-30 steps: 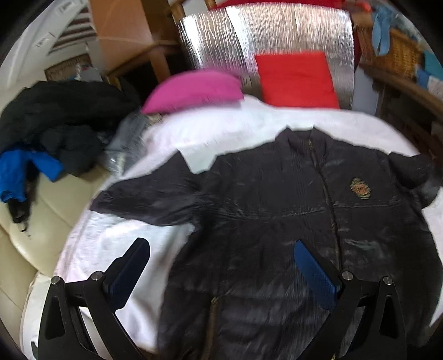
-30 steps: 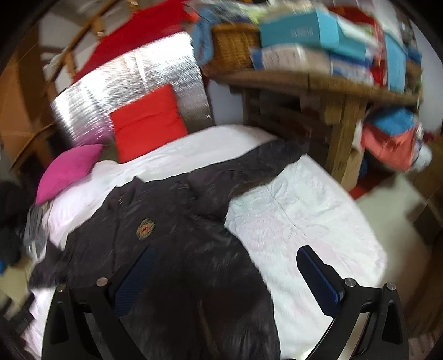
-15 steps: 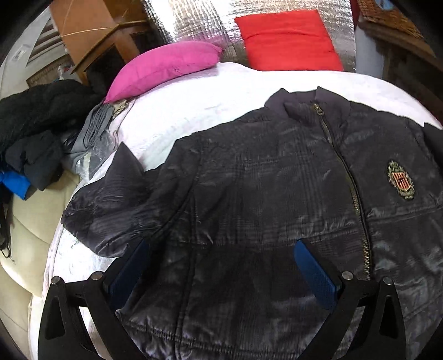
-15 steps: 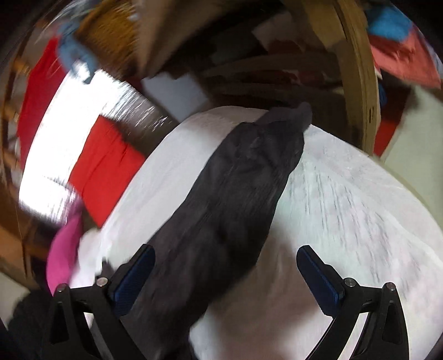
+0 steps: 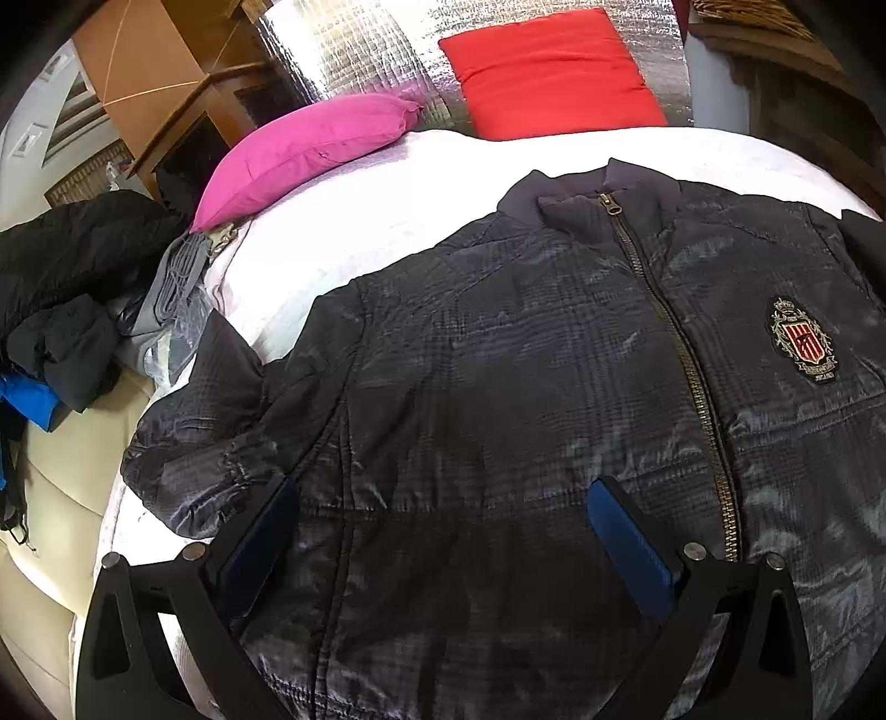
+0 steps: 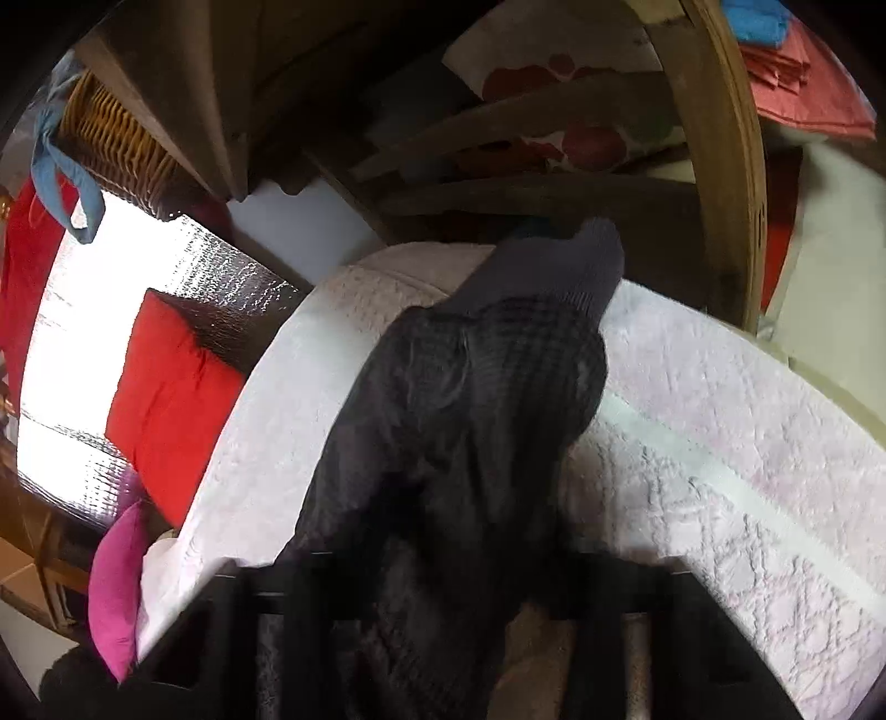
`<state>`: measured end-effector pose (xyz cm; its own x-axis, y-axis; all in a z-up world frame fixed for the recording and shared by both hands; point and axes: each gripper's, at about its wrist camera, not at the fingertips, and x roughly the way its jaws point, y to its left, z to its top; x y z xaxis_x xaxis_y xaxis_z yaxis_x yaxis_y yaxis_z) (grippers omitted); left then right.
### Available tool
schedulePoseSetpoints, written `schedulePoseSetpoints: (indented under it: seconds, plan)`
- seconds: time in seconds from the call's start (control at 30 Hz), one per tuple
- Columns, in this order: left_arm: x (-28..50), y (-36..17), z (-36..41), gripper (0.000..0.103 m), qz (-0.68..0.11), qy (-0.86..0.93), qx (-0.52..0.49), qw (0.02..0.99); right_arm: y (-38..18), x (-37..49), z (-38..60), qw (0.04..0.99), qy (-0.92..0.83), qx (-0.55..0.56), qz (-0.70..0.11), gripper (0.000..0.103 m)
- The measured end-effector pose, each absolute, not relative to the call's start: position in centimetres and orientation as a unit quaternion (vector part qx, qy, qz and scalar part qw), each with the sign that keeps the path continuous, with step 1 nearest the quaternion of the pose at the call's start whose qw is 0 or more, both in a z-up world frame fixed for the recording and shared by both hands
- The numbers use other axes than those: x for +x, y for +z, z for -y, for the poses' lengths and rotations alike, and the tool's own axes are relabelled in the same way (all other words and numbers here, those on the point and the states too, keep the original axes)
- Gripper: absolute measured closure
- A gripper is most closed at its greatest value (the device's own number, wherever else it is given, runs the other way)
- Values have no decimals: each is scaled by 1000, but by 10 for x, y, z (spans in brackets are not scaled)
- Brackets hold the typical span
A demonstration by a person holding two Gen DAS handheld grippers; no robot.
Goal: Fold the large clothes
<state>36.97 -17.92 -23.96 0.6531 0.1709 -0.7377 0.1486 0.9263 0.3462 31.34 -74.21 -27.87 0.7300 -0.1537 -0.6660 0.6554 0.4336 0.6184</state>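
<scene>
Jacket (image 5: 498, 360) is a dark quilted one, lying front-up and zipped on the white bedspread (image 5: 343, 232) of the bed, collar toward the pillows. It has a brass-coloured zipper (image 5: 681, 354) running down the middle and an embroidered crest patch (image 5: 802, 343) on the chest.

Left gripper (image 5: 443, 531) hovers over the lower front of the jacket with its fingers (image 5: 628, 548) spread wide, blue pads showing, nothing between them but the fabric below. The near sleeve (image 5: 205, 421) is bunched up and crumpled just beside the left finger, at the edge of the bed.

Over on the right wrist view, the other sleeve (image 6: 476, 421) stretches out across the bedspread toward the wooden furniture, ribbed cuff (image 6: 559, 266) at the far end. The right gripper (image 6: 443, 603) is blurry and dark, but its fingers are closing in on that sleeve, with the fabric bunched right between them. Can't honestly tell whether the pads have actually bitten down on it.

Background stuff: a pink pillow (image 5: 310, 149) and a red pillow (image 5: 554, 72) up at the head of the bed against a shiny silver sheet (image 5: 354, 50), plus a heap of dark clothes (image 5: 66, 277) on a cream surface off to the left side.
</scene>
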Motion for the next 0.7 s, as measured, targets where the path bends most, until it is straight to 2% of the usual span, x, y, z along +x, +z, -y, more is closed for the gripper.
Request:
schedulePoseSetpoints:
  seconds: [0.03, 0.13, 0.5, 0.7]
  plan:
    - [369, -239, 178, 0, -415, 8, 189, 890, -275, 313, 740, 806, -250, 470, -260, 82]
    - [370, -234, 174, 0, -407, 12, 179, 896, -258, 310, 724, 825, -244, 450, -240, 85]
    - [380, -214, 134, 0, -400, 37, 125, 907, -145, 322, 552, 919, -112, 322, -198, 85]
    - [379, -205, 102, 0, -391, 54, 112, 912, -142, 320, 416, 925, 7, 302, -228, 85]
